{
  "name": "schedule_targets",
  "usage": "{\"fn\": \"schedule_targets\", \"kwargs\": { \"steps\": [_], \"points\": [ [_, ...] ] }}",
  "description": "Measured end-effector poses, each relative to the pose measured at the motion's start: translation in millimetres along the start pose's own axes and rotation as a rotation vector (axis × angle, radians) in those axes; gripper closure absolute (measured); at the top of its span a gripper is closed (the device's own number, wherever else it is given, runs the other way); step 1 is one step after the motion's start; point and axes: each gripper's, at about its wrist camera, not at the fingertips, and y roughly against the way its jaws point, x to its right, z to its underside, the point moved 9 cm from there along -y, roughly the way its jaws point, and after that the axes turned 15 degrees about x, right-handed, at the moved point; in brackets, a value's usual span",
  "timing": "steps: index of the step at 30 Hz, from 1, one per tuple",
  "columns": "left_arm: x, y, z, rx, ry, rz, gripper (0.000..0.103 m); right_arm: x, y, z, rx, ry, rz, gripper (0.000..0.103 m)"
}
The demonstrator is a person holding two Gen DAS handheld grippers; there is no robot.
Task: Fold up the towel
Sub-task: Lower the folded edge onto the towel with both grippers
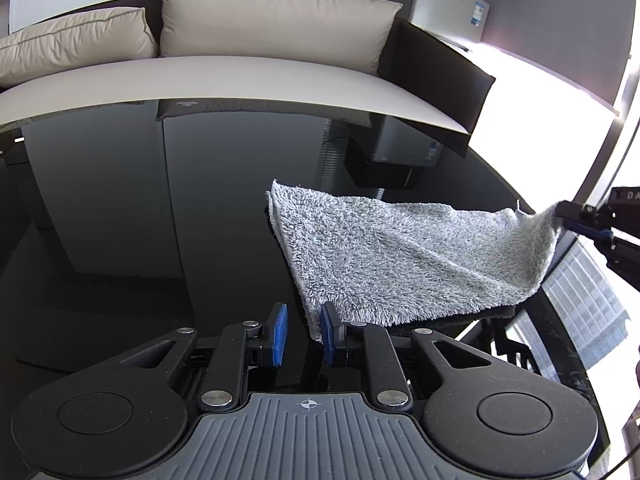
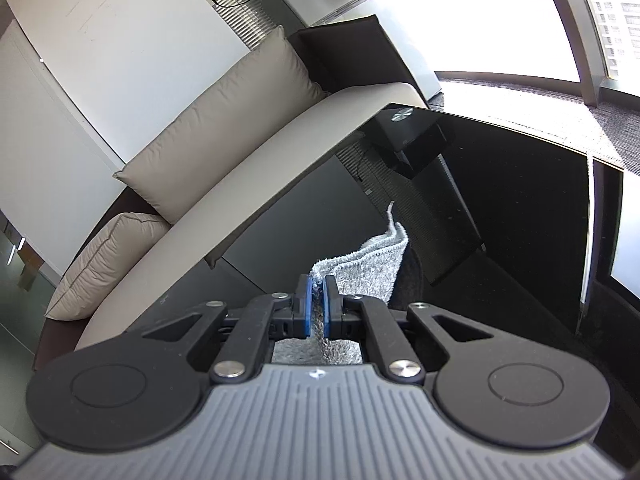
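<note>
A fluffy grey towel (image 1: 400, 256) lies doubled on the glossy black table (image 1: 160, 220), its right end lifted off the surface. My right gripper (image 2: 316, 286) is shut on that raised end; the towel (image 2: 368, 272) runs between its blue pads and hangs down ahead of them. In the left wrist view the right gripper (image 1: 580, 216) comes in from the right edge, pinching the towel's corner. My left gripper (image 1: 304, 314) hovers low at the towel's near left corner. Its jaws stand a little apart, and the corner's edge rests against the right pad (image 1: 330, 330), not pinched.
A beige sofa seat (image 1: 240, 76) with beige cushions (image 1: 272, 16) and a dark cushion (image 1: 436, 80) runs along the table's far edge. A small silver fridge (image 1: 448, 4) stands behind. Bright windows (image 2: 480, 20) and the table's right edge (image 2: 588, 200) lie to the right.
</note>
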Motion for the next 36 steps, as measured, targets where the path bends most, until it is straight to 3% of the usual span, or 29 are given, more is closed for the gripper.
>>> {"fn": "schedule_targets", "kwargs": {
  "steps": [5,7,9,12,15,19,36],
  "points": [
    [-1.0,0.0,0.3,-0.001,0.003,0.007,0.087,-60.5,-5.9,16.1,-0.052,0.047,-0.214,0.098],
    [-1.8,-0.1,0.3,-0.002,0.008,0.010,0.087,-91.7,-6.4,37.1,-0.138,0.081,-0.360,0.098],
    [-2.1,0.0,0.3,-0.003,0.011,0.013,0.087,-110.0,-6.3,56.7,-0.226,0.108,-0.451,0.098],
    [-2.9,0.3,0.3,-0.004,0.016,0.016,0.087,-124.1,-7.0,86.7,-0.350,0.155,-0.525,0.098],
    [-3.0,0.4,0.5,-0.005,0.015,0.017,0.087,-126.7,-8.1,105.8,-0.443,0.176,-0.546,0.098],
    [-3.2,0.7,0.7,-0.006,0.014,0.019,0.087,-122.6,-9.4,116.2,-0.483,0.189,-0.512,0.098],
    [-3.6,1.1,0.1,-0.011,0.017,0.025,0.087,-114.8,-8.4,123.2,-0.526,0.170,-0.513,0.098]
  ]
}}
